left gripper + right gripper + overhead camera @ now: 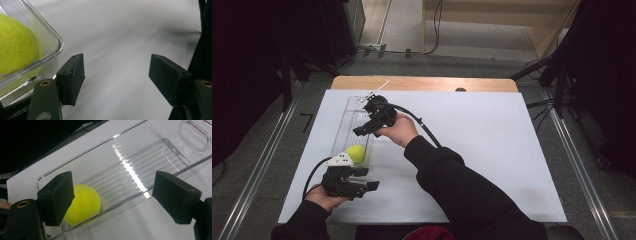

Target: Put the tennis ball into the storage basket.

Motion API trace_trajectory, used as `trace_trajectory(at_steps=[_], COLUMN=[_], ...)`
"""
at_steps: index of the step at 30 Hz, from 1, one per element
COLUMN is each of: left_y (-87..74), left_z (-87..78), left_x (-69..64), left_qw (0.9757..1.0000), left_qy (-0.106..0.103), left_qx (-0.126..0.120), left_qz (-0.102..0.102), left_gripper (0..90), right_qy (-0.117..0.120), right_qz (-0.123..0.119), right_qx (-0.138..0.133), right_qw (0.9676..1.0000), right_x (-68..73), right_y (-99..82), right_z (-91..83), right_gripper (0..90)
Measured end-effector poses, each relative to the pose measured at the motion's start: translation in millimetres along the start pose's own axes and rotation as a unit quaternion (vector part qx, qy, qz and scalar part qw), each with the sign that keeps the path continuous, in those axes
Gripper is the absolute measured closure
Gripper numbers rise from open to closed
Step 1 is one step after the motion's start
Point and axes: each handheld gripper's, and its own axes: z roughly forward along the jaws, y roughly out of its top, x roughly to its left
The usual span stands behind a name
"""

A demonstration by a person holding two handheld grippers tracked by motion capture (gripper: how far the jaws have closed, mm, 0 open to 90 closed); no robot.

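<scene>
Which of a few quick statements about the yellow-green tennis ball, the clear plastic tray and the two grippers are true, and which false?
1. The yellow-green tennis ball lies inside the clear plastic tray. True.
2. The right gripper grips the ball. False: its jaws are open, nothing between them.
3. The left gripper is open and empty. True.
4. The tray holds two balls. False: just one.
5. The tray stands on the white tabletop. True.

Black sleeves (452, 185), black grippers with brass-coloured screws (45, 83) and trailing cables (422, 125)
</scene>
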Motion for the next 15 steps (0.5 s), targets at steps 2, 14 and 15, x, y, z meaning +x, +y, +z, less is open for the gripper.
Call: trace_trajectory(at_steps=[2, 14, 15], left_y=[0.1, -0.2, -0.2], left_z=[0.1, 0.8, 0.7], left_x=[0.1, 0.4, 0.4], left_qw=[1.0, 1.0, 1.0], left_qy=[0.001, 0.002, 0.002], left_qx=[0.002, 0.003, 0.003], left_qz=[0.0, 0.0, 0.0], left_gripper=[29.6, 29.6, 29.6], right_qy=[0.002, -0.003, -0.002], right_qz=[0.002, 0.0, 0.001], right_qx=[-0.003, 0.012, 0.012], right_qw=[1.0, 0.9999, 0.9999], right_x=[-1.7, -10.3, -11.0], right_y=[-2.8, -16.4, -17.6], right_z=[-3.3, -16.8, -17.9], right_gripper=[15.8, 15.8, 15.8])
